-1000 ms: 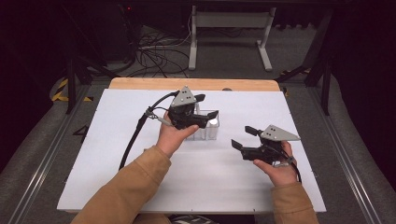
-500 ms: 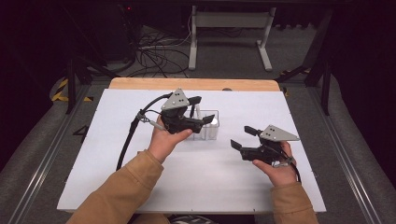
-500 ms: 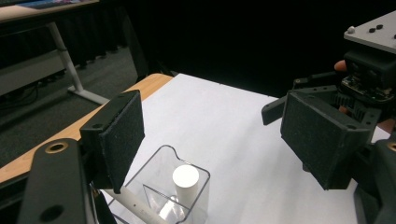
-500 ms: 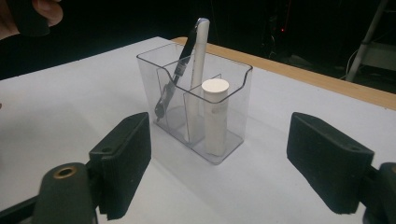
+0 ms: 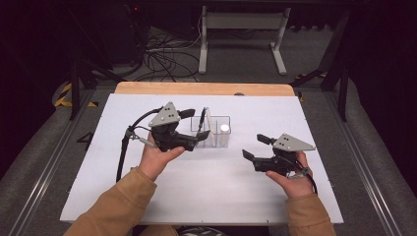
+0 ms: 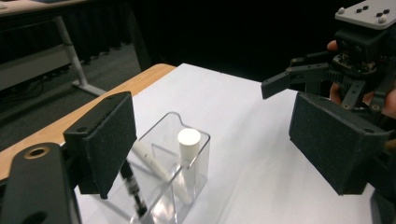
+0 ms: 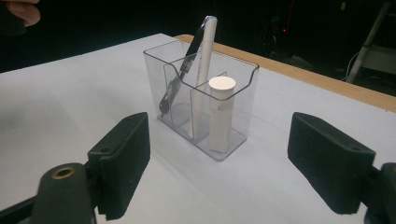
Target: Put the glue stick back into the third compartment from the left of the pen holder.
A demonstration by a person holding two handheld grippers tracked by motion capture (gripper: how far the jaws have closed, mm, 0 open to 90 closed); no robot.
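Holding my left gripper (image 5: 199, 139) just beside the clear organizer (image 5: 222, 141), I am seeing its jaws standing apart with nothing pressed between the pads; they have just been opening further. In the left gripper view the two black pads are framing the organizer from above and to one side, and neither pad is touching its wall. The organizer is sitting upright on the white table (image 5: 206, 196), near the middle and toward the far wooden edge (image 5: 206, 89). It is divided into compartments: a short white cylinder (image 7: 221, 113) is standing upright in one front compartment, a long white pen (image 7: 204, 60) is leaning in a neighbouring one with its top rising above the rim, and a dark pen (image 7: 180, 74) is lying tilted against the white pen in the compartment behind the divider. My right gripper (image 5: 253, 148) is resting in my right hand (image 5: 290, 177) well apart from the organizer, on the table's right side, pointing toward it. Its jaws are also standing wide apart and holding nothing; in the right gripper view the organizer is showing between the two pads, farther off.
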